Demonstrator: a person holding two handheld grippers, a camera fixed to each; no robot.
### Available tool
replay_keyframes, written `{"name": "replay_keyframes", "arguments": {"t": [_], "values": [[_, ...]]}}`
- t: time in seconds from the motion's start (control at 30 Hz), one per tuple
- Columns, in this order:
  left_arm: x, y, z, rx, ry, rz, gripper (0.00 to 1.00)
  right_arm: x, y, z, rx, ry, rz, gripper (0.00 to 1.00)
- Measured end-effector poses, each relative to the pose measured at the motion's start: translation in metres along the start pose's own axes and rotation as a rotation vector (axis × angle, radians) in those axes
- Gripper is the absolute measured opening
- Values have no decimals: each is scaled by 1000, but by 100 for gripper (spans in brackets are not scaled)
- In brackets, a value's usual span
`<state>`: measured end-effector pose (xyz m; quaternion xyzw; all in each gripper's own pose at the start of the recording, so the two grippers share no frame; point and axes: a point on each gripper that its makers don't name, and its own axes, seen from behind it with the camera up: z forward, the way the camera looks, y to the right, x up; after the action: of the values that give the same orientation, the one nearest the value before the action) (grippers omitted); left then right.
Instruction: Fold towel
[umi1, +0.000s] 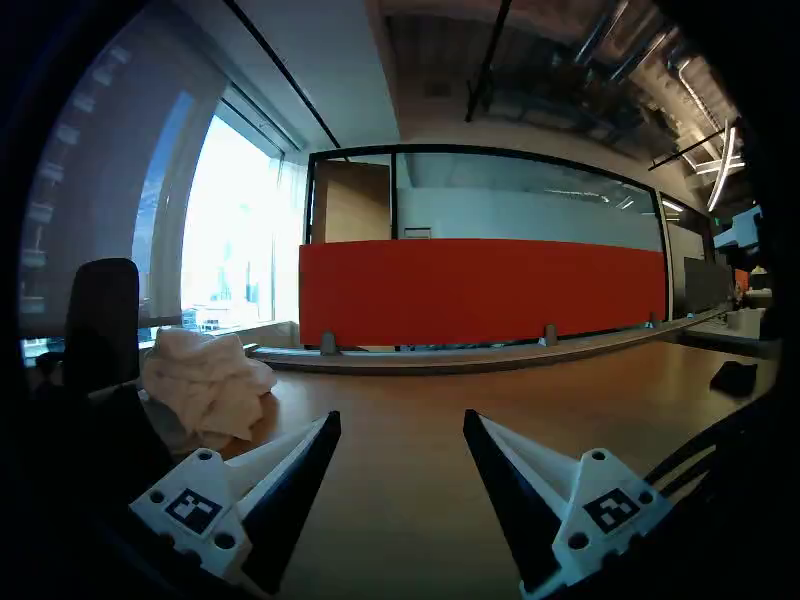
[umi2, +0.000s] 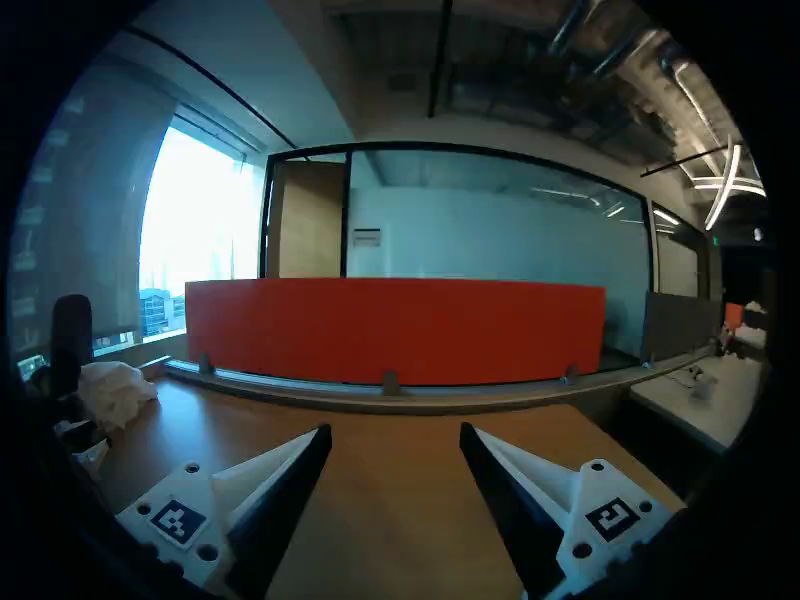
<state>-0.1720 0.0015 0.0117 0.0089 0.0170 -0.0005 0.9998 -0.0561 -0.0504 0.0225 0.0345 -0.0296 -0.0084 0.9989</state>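
Towel (umi1: 205, 385) is seen in the left gripper view as a crumpled, unfolded heap of white or cream cloth, bunched into soft lumps with several loose folds and one edge hanging low toward the table. It is placed on the wooden table (umi1: 400, 520) at the far left, near the window (umi1: 235, 240) and just beside a dark chair (umi1: 100, 320). In the right gripper view the same pile is seen smaller and farther off at the left edge, again rumpled, with no flat layer made. Left gripper (umi1: 401, 416) is held with its fingers spread apart over bare tabletop, nothing between them, well apart from the towel. Right gripper (umi2: 395, 428) is likewise held with fingers parted above the bare wood, nothing gripped. A red partition (umi1: 480, 290) is set along the table's back edge, with glass walls behind it. A small dark object (umi1: 733, 378) is noted on the table at far right; what it is cannot be told.
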Motion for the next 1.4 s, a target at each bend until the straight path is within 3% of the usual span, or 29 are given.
{"name": "replay_keyframes", "arguments": {"t": [0.87, 1.4], "values": [[-8, -4, 3, 3, -16, -9, 91, -5, 2, 2, 4, 1, -5, 99], [-12, -5, 4, 4, -15, -9, 92, 6, 39, -4, -50, 84, 24, 100]]}}
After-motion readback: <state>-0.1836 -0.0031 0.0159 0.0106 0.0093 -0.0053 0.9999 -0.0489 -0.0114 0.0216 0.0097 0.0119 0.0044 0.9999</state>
